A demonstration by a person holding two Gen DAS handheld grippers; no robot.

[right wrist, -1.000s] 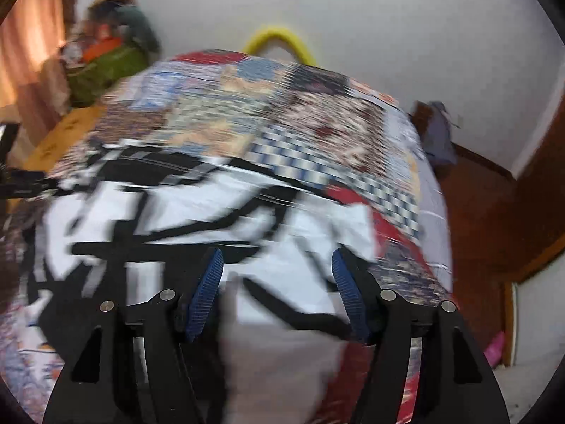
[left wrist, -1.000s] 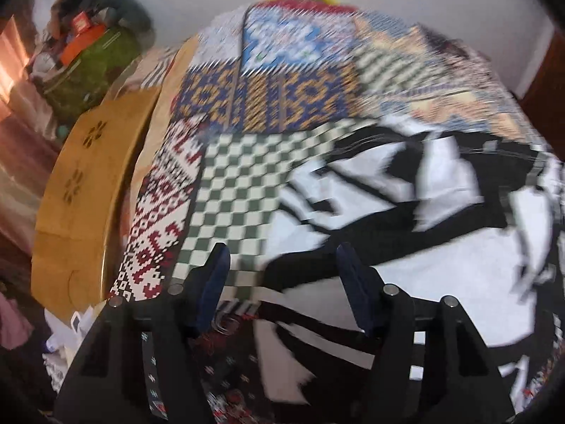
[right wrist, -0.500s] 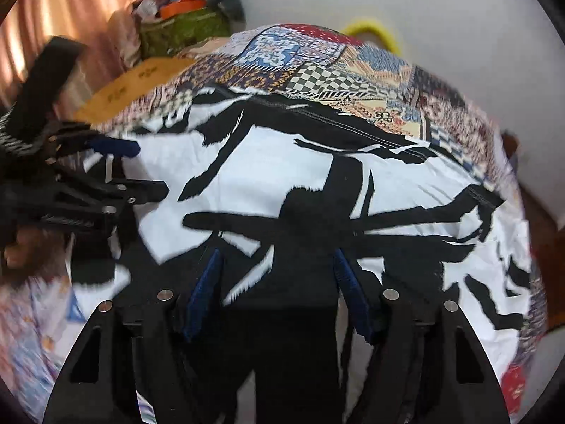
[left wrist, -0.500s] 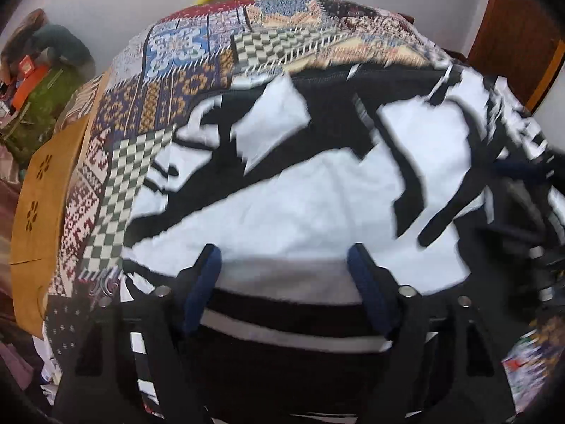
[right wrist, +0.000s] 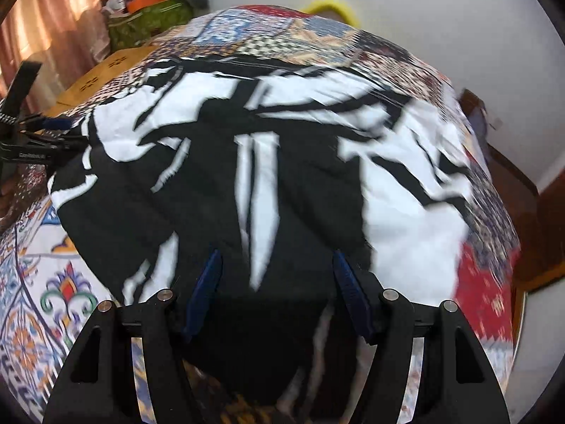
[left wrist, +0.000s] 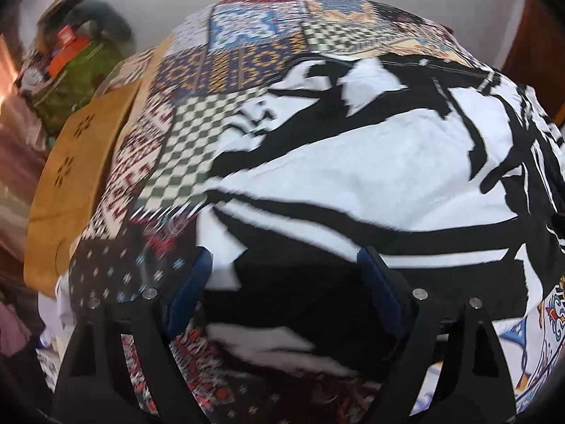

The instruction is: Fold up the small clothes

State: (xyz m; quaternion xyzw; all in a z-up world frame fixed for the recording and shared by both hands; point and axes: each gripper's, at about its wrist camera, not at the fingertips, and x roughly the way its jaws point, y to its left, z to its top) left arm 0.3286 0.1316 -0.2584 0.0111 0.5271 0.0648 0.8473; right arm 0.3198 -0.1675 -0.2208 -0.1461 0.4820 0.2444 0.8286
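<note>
Left gripper: your left gripper (left wrist: 286, 282) pointed steeply down at the near left part of the garment, blue pads (left wrist: 189, 293) spread wide. Its jaws had just been opening; cloth lay under and between them, but the pads did not press on it, so it was released.
Right gripper: your right gripper (right wrist: 277, 289) stood over the black middle of the garment near its near edge. Its fingers were parted with dark cloth bunched up between them. Whether the pads pinched that cloth I cannot tell; blur and black fabric hid the contact.
Garment: the black-and-white printed T-shirt (left wrist: 370, 162) lay spread over the middle of the bed, reaching close to the bed's right edge in the right wrist view. A dark fold of it hung at the near edge, under both grippers.
Bed cover: the patchwork bedspread (left wrist: 197, 141) showed past the T-shirt on the far side and along the left edge, with green checks just beside the cloth.
Left side: a wooden bed frame panel (left wrist: 70, 176) ran along the bed's left edge; a green bag (left wrist: 74, 81) with clutter on top stood beyond it by the wall.
Far end: a yellow curved object (right wrist: 330, 9) peeked over the bed's far edge.
Picture quality: both views were smeared by motion.
</note>
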